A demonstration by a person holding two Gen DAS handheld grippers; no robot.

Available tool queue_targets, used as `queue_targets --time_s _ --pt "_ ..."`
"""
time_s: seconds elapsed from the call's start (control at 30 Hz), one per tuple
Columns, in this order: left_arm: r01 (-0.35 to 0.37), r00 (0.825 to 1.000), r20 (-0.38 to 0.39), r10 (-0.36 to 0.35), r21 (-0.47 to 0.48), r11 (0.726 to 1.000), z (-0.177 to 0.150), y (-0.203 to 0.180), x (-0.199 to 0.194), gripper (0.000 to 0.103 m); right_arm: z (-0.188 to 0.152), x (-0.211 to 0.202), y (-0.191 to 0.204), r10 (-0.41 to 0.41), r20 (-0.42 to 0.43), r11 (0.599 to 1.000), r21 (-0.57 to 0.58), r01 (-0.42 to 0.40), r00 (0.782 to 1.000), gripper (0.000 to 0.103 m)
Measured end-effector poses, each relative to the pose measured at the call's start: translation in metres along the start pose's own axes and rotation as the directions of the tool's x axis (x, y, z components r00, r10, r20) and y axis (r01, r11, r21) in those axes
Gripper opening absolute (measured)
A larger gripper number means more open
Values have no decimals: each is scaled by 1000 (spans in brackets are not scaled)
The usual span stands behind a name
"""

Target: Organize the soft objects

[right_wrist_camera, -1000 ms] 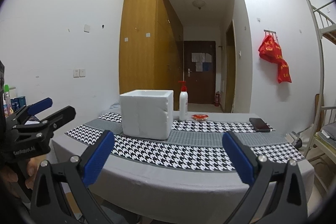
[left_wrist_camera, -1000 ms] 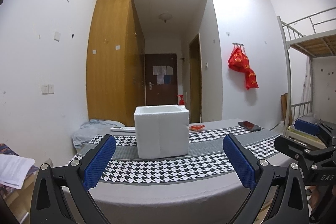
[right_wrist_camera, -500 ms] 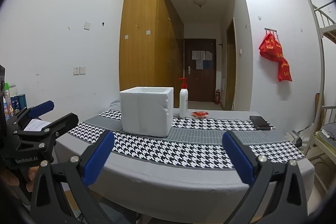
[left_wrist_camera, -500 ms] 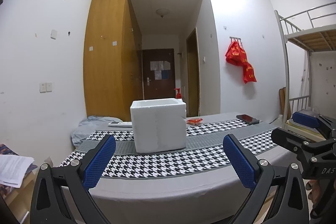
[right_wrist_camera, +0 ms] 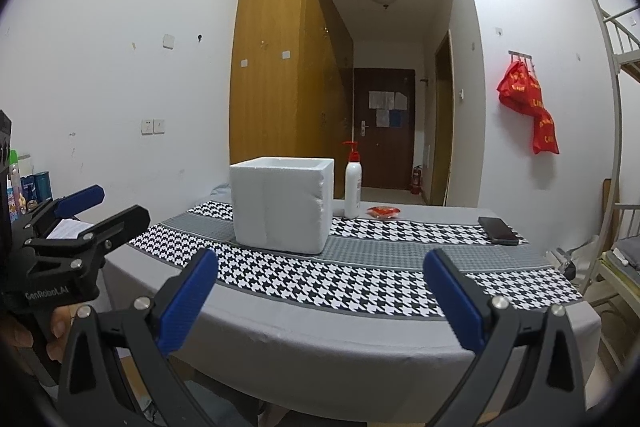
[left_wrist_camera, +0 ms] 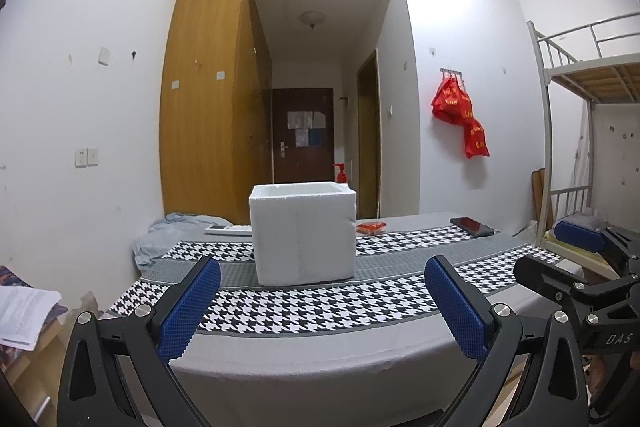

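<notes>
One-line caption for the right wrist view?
Open right gripper faces a white foam box on a houndstooth-covered table.

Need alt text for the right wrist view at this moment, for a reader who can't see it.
The right claw is open and empty, short of a table that carries a white foam box on a houndstooth runner. A pump bottle, a red packet and a phone lie behind and right; the left claw shows at the left edge.
</notes>
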State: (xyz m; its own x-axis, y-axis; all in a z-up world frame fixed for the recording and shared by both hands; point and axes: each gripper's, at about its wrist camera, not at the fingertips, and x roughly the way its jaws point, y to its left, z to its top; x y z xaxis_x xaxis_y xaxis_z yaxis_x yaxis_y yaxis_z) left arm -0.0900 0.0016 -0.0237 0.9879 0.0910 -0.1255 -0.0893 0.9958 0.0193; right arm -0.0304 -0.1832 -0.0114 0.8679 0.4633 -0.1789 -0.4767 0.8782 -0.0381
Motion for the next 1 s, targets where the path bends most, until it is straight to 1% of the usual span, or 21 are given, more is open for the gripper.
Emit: queue_targets --time_s 1.0 --pt "3 1000 -18 -3 -11 1000 0 2 3 102 1 3 1 5 -9 1000 -4 -5 1000 103"
